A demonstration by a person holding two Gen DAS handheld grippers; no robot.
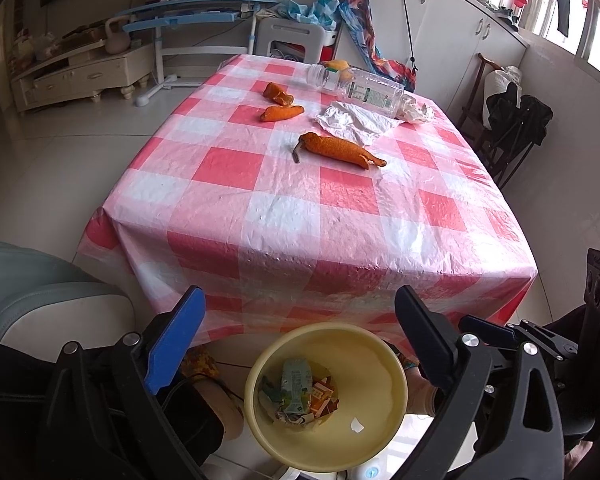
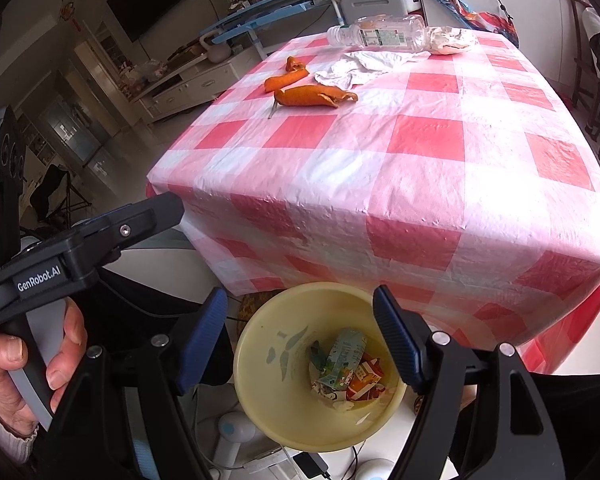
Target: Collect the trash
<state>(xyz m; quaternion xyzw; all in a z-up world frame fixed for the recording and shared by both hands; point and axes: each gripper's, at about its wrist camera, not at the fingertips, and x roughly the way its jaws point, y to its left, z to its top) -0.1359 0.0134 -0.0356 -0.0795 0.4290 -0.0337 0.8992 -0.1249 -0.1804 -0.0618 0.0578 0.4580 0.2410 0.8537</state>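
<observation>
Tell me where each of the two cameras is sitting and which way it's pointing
Left wrist: rides the left gripper, angled down past the table's near edge; open blue-padded jaws frame the yellow bin, with dark clothing at the lower left.
Right wrist: rides the right gripper, angled down likewise; open jaws over the same bin; the person's left hand shows holding the other gripper.
Shared: checked tablecloth, orange peels, white tissue, plastic bottle, bin.
</observation>
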